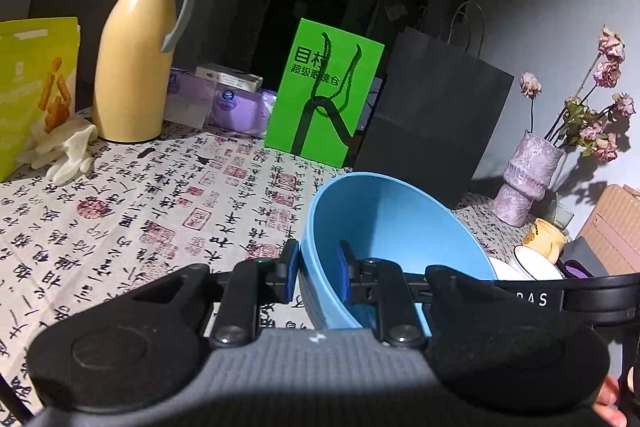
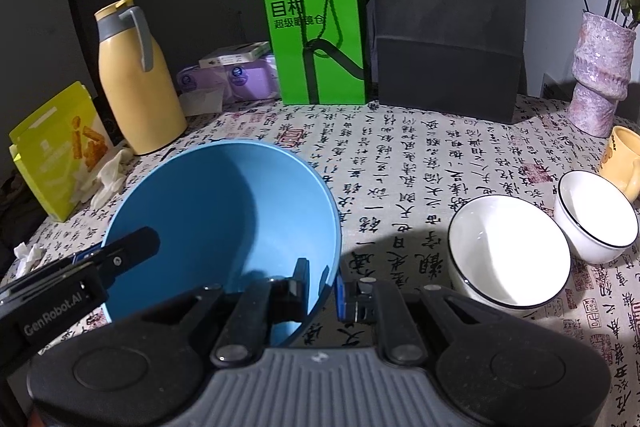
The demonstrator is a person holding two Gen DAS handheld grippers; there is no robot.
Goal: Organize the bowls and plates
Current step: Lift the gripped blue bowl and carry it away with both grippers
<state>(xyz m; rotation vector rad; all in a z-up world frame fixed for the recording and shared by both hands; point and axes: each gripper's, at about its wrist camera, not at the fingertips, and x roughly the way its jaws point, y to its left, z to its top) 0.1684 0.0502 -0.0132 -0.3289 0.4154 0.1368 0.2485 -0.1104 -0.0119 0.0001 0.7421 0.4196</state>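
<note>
Right wrist view shows both grippers, left gripper (image 2: 86, 255) at nine o'clock and right gripper (image 2: 322, 289) at six, jaws narrow, pinching the lifted blue bowl (image 2: 224, 211)'s rim; keeping it level should help nest it into the large white bowl (image 2: 508, 251) at three o'clock.

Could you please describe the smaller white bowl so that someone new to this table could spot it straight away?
Start at the tall mottled purple vase at the table's back right, then come forward past the yellow mug. Just in front of the mug stand two white bowls with thin black rims. The smaller white bowl is nearer the mug; its larger twin sits closer to the blue bowl.
</note>
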